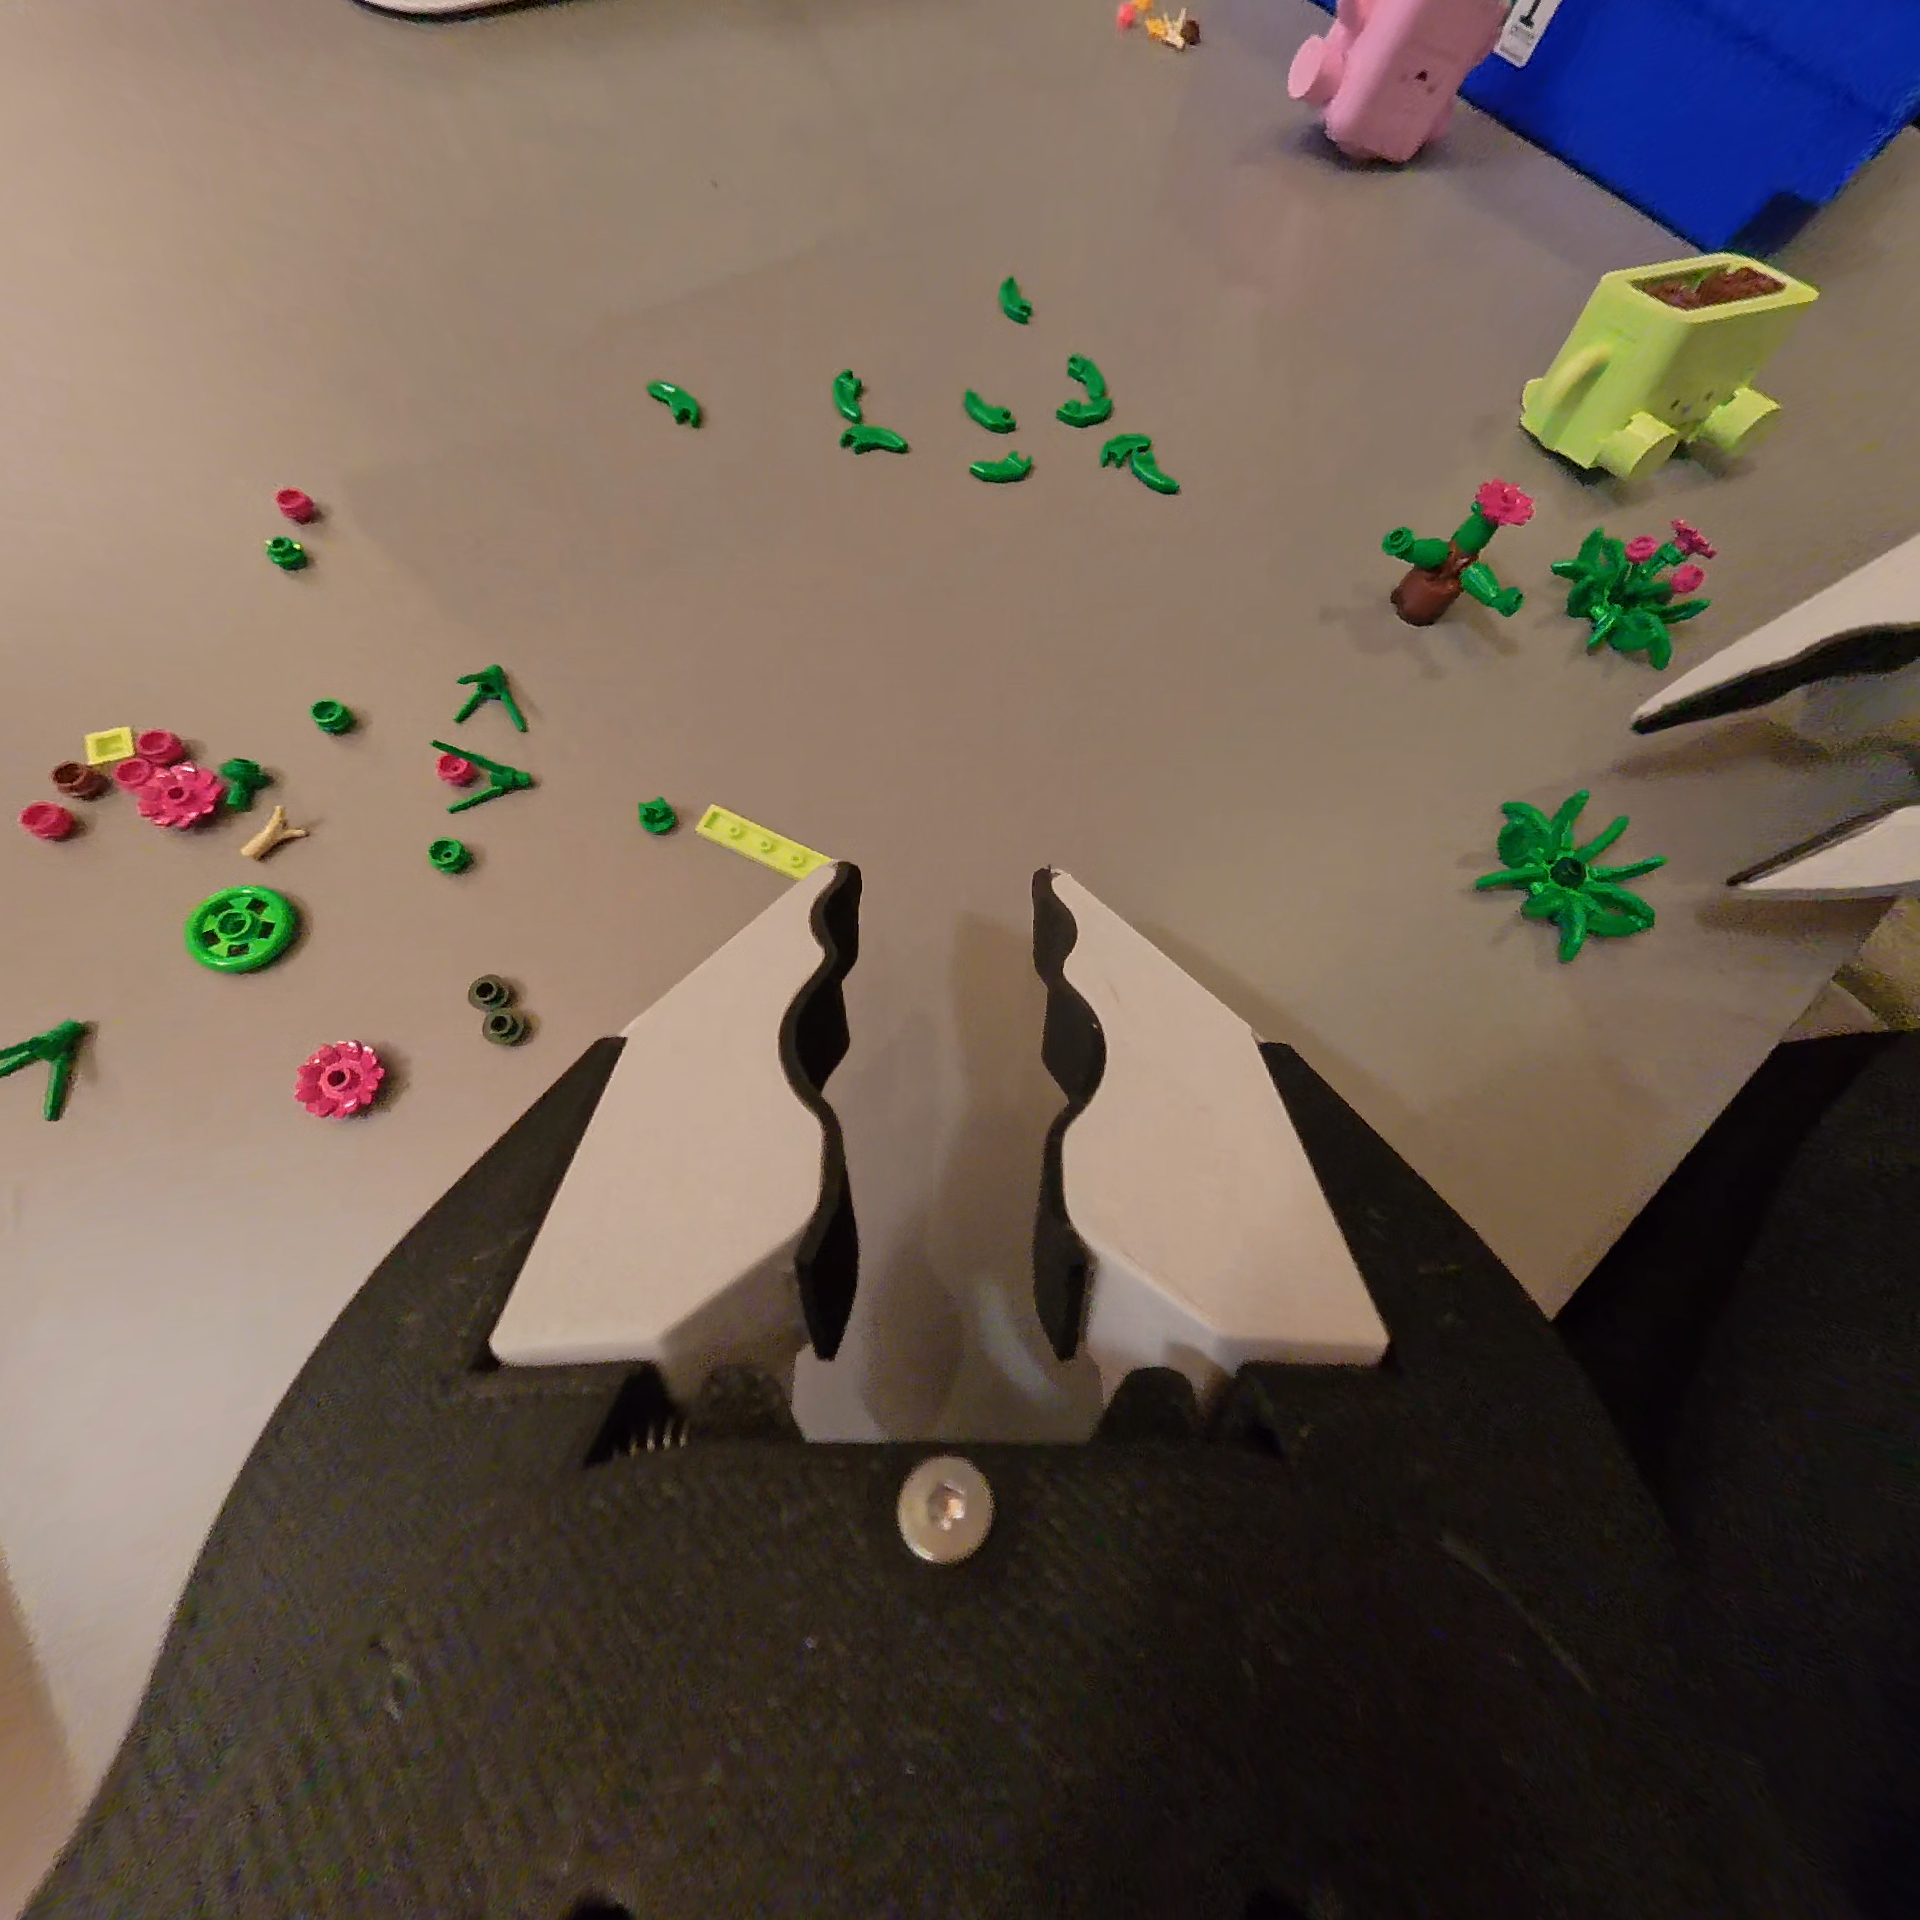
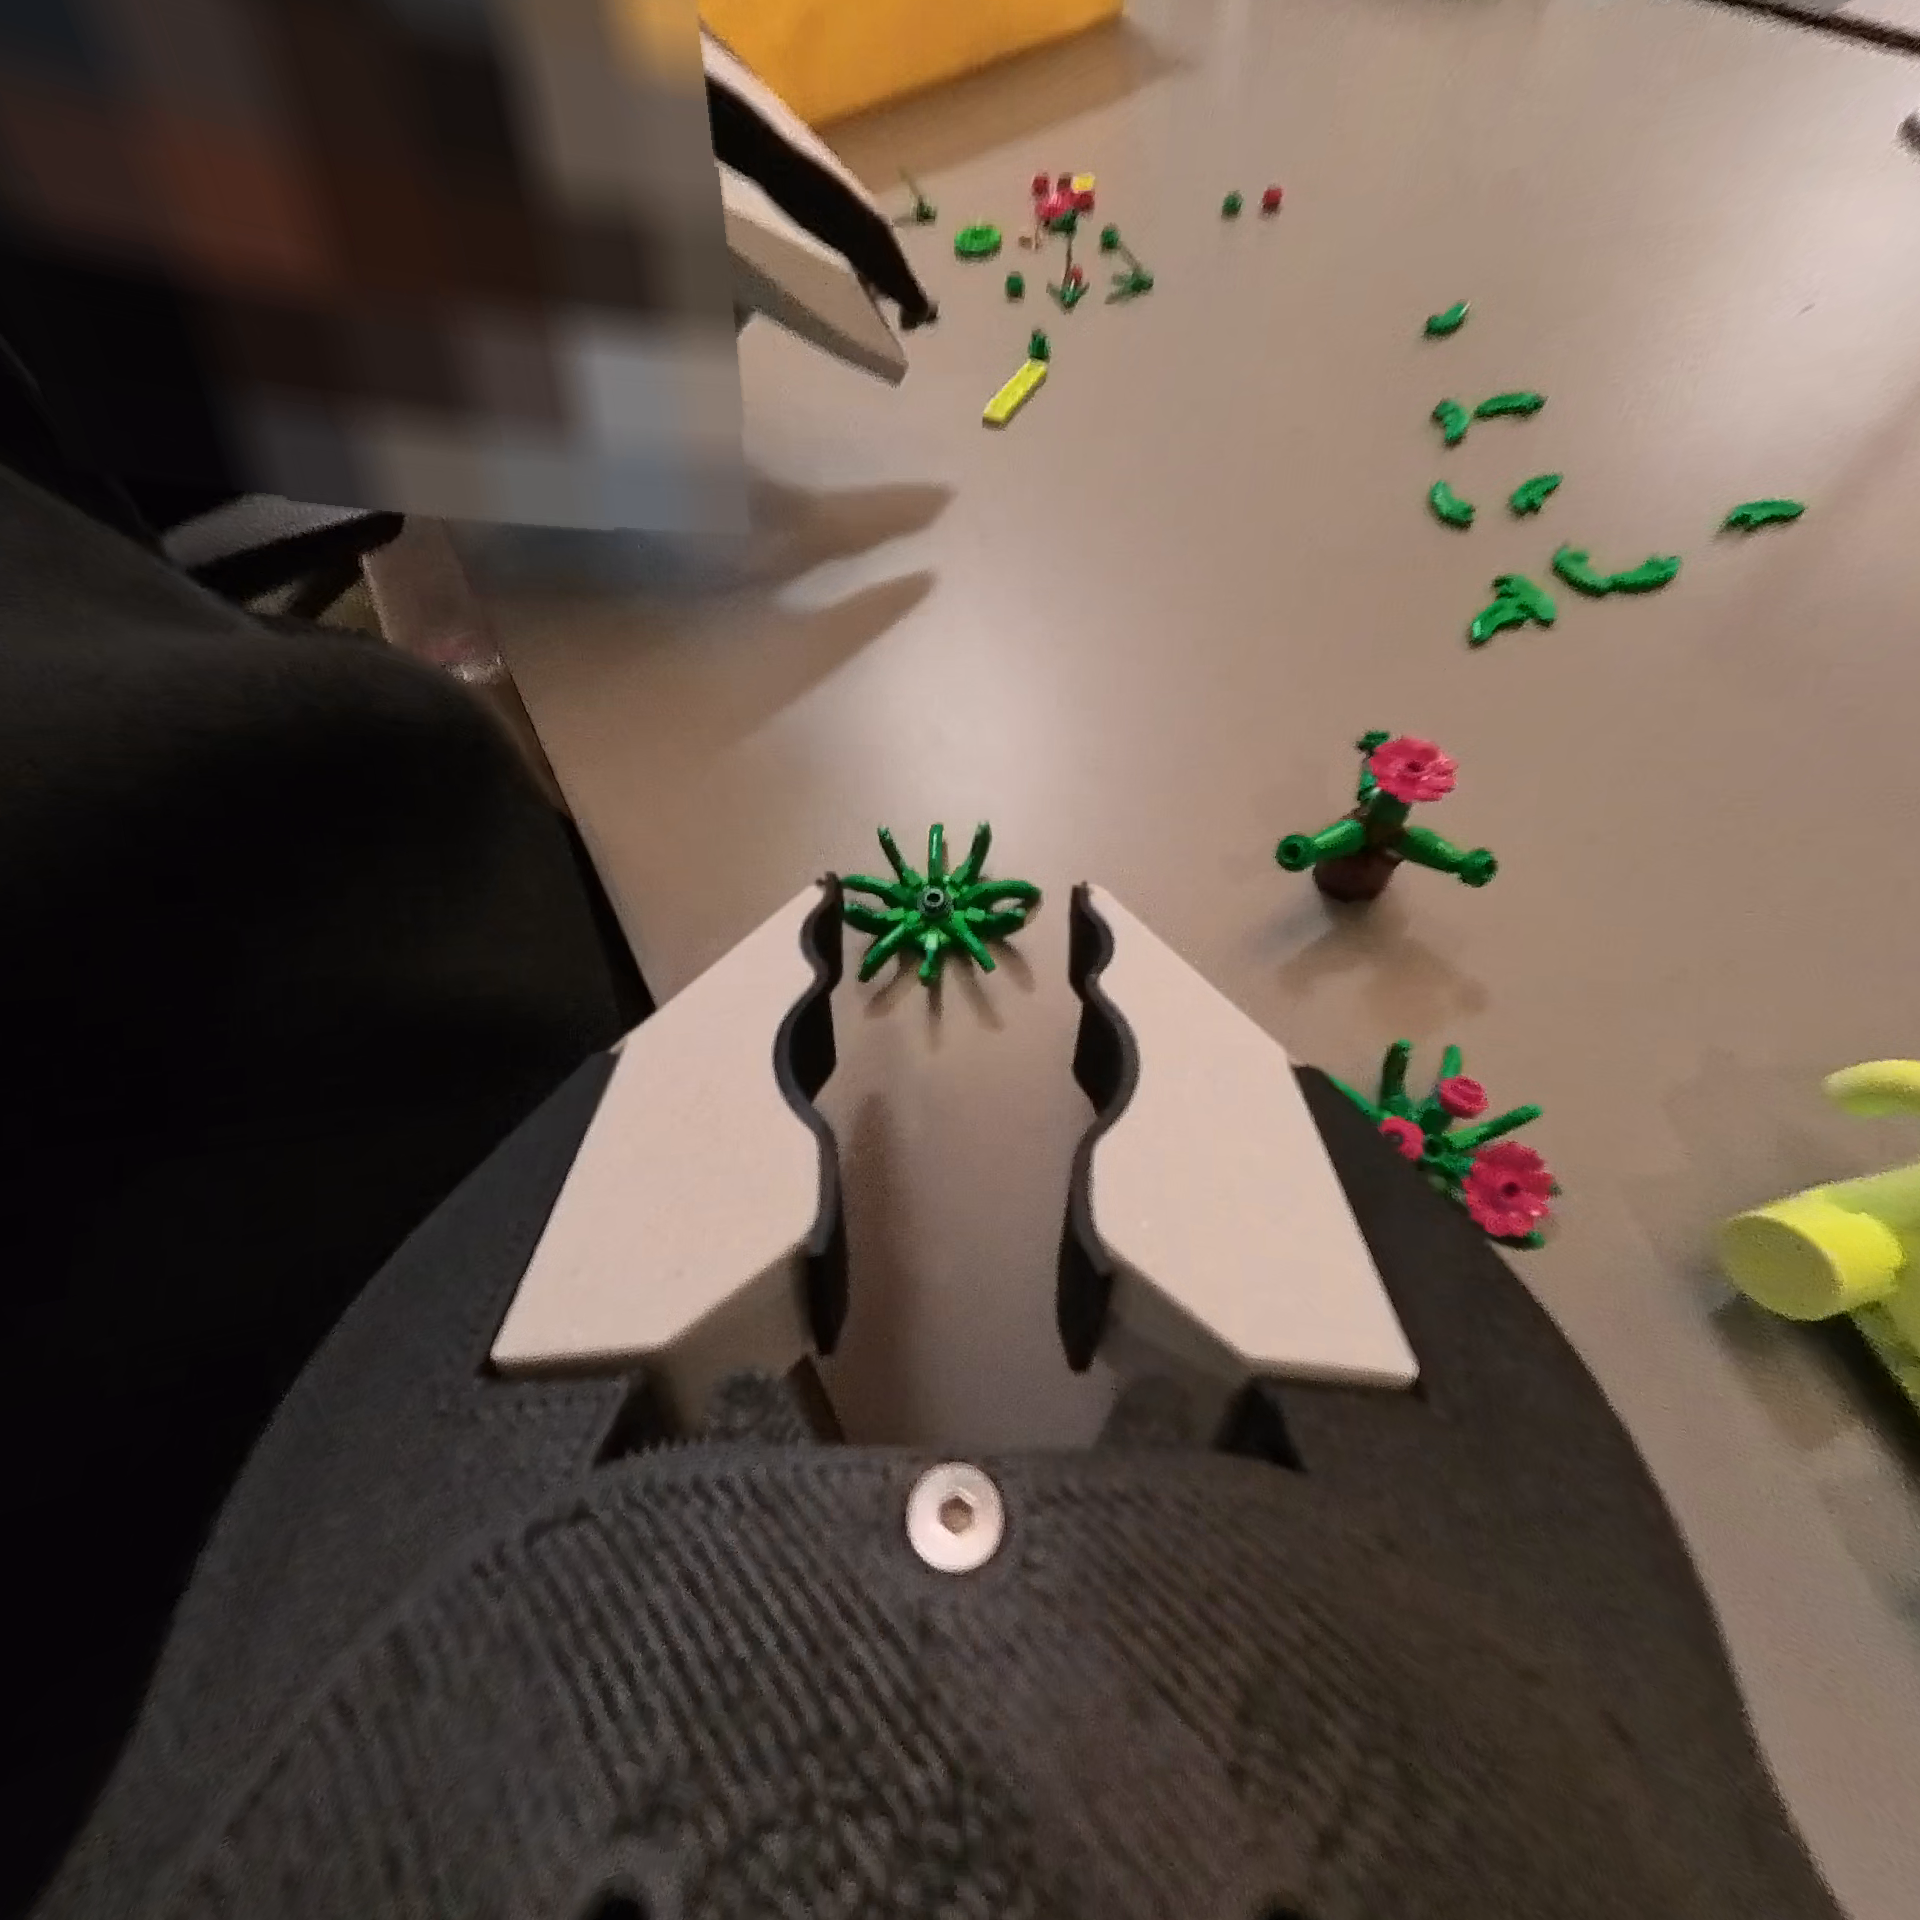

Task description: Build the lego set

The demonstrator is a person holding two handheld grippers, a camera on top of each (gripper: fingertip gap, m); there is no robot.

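Right gripper [image 2: 951, 899] parted wide, empty, lined up on leaf rosette [image 2: 935, 914], likely next pick. Left gripper [image 1: 945, 873] also parted, empty, well apart from rosette. Flower stem [image 2: 1382, 831] and flowered rosette [image 2: 1475, 1153] beside rosette, parked as finished subassemblies.

lime pot [image 2: 1829, 1236] cut off at right edge, blurred | flower cluster [image 2: 1475, 1153] partly behind right gripper

A grey table [image 1: 935, 644] carries scattered green leaf pieces [image 1: 987, 410], pink flower pieces [image 1: 182, 795], a lime pot [image 1: 1662, 364] and a spiky green plant [image 2: 935, 914].
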